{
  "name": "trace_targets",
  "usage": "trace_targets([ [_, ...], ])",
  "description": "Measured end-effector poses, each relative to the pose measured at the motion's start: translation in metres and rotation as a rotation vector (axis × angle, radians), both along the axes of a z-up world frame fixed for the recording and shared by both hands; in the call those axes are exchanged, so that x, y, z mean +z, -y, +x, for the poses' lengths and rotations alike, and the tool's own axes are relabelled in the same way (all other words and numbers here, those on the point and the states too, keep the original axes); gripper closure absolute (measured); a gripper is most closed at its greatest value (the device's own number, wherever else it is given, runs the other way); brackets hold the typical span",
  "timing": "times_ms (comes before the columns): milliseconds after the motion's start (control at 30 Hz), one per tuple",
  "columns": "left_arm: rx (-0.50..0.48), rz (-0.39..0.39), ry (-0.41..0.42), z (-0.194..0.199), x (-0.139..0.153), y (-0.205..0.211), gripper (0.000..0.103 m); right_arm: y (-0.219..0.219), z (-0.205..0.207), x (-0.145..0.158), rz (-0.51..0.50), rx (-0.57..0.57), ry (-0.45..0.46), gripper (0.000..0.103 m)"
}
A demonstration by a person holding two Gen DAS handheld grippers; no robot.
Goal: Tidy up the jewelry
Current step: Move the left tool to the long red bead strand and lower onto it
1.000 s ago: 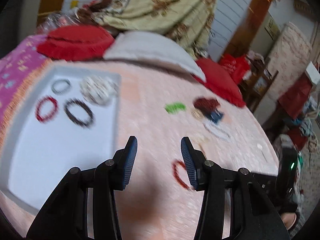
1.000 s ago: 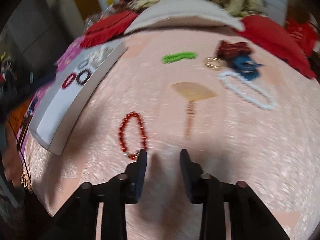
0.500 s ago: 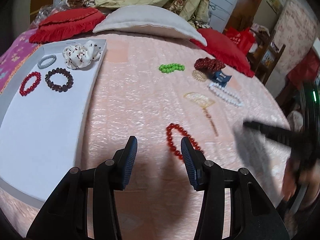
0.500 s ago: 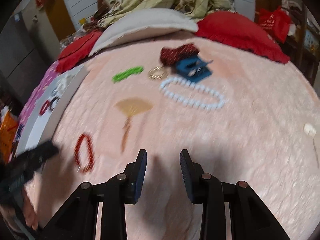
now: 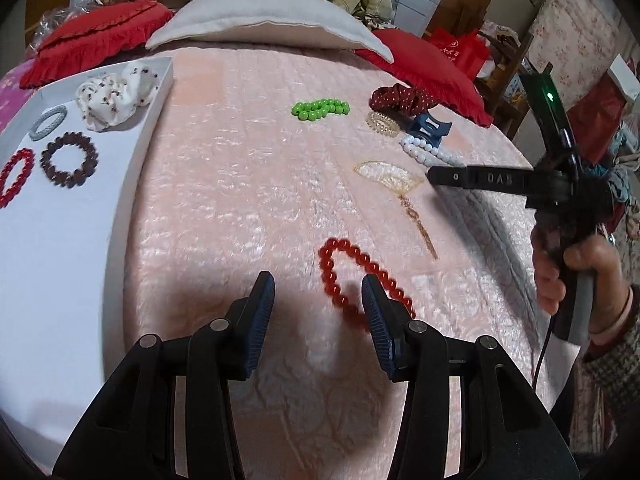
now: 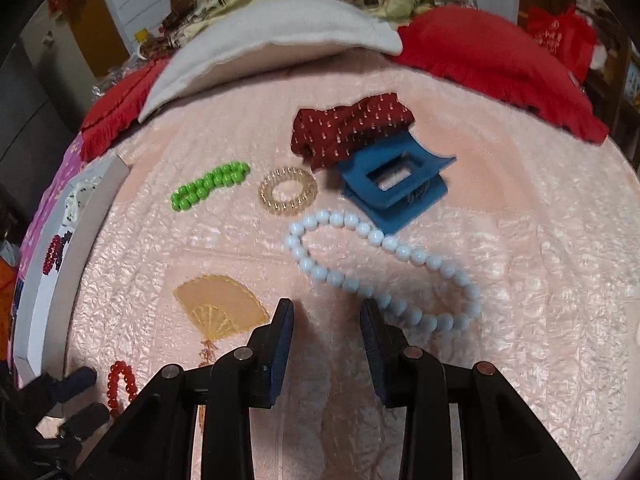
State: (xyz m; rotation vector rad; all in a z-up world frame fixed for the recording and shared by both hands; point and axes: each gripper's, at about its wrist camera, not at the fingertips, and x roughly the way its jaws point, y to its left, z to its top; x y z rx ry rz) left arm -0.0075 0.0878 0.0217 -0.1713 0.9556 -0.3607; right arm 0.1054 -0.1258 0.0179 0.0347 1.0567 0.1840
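A red bead bracelet [image 5: 352, 276] lies on the pink bedspread just ahead of my left gripper [image 5: 318, 292], which is open and empty; its right finger covers part of the bracelet. My right gripper [image 6: 326, 312] is open and empty, low over the bedspread beside a white bead necklace [image 6: 360, 280]. Beyond the necklace lie a blue hair claw [image 6: 394, 184], a dark red scrunchie [image 6: 352, 128], a clear coil hair tie [image 6: 287, 191] and a green bead bracelet [image 6: 210, 186]. The white tray [image 5: 60, 240] at left holds a brown bracelet [image 5: 69, 159], a red bracelet [image 5: 14, 176], a grey ring [image 5: 48, 122] and a white scrunchie [image 5: 116, 96].
A fan-shaped hair stick [image 6: 222, 310] lies on the bedspread between the two grippers. Red cushions [image 5: 96, 36] and a white pillow [image 5: 264, 20] line the bed's far edge. Furniture and bags stand beyond the bed's right side. The right gripper shows in the left wrist view [image 5: 436, 176].
The right gripper has swung from the red bracelet to the white necklace. The left gripper has moved closer to the red bracelet. Both stay open.
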Motion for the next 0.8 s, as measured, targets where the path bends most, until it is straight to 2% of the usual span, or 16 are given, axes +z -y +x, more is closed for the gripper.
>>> trace_targets([
  [67, -0.002, -0.015, 0.005, 0.005, -0.001, 0.002, 0.059, -0.002, -0.002, 0.000, -0.020, 0.016, 0.002, 0.070],
  [100, -0.005, -0.004, 0.011, 0.007, -0.001, 0.006, 0.078, -0.005, -0.004, 0.000, -0.035, 0.029, -0.001, 0.070],
  [133, -0.016, 0.018, 0.000, 0.009, -0.003, 0.010, 0.097, -0.007, -0.007, 0.000, -0.046, 0.036, -0.006, 0.075],
  [167, -0.030, 0.019, -0.005, 0.010, -0.004, 0.012, 0.097, -0.008, -0.010, 0.001, -0.059, 0.046, -0.012, 0.080],
  [233, -0.059, 0.018, -0.015, 0.006, -0.003, 0.016, 0.097, -0.010, -0.019, 0.000, -0.050, 0.073, -0.031, 0.083],
  [433, -0.091, 0.034, -0.022, -0.009, 0.000, 0.020, 0.097, -0.013, -0.056, 0.002, 0.018, 0.155, -0.066, 0.084],
  [500, -0.076, 0.018, -0.020, -0.009, -0.002, 0.016, 0.097, -0.007, -0.062, 0.005, 0.006, 0.132, -0.031, 0.084],
  [533, -0.071, 0.007, -0.021, -0.009, -0.002, 0.014, 0.097, -0.005, -0.062, 0.007, -0.011, 0.118, -0.007, 0.082],
  [567, -0.068, -0.004, -0.023, -0.008, -0.002, 0.013, 0.097, -0.003, -0.061, 0.009, -0.035, 0.106, 0.011, 0.074],
  [633, -0.066, -0.014, -0.022, -0.006, -0.003, 0.012, 0.096, -0.001, -0.052, 0.011, -0.068, 0.076, 0.029, 0.066],
  [733, -0.063, -0.041, -0.024, -0.004, -0.004, 0.009, 0.096, 0.003, -0.033, 0.015, -0.094, 0.048, 0.054, 0.066],
  [800, -0.062, -0.061, -0.030, -0.002, -0.005, 0.007, 0.096, 0.003, -0.018, 0.013, -0.106, 0.047, 0.040, 0.066],
])
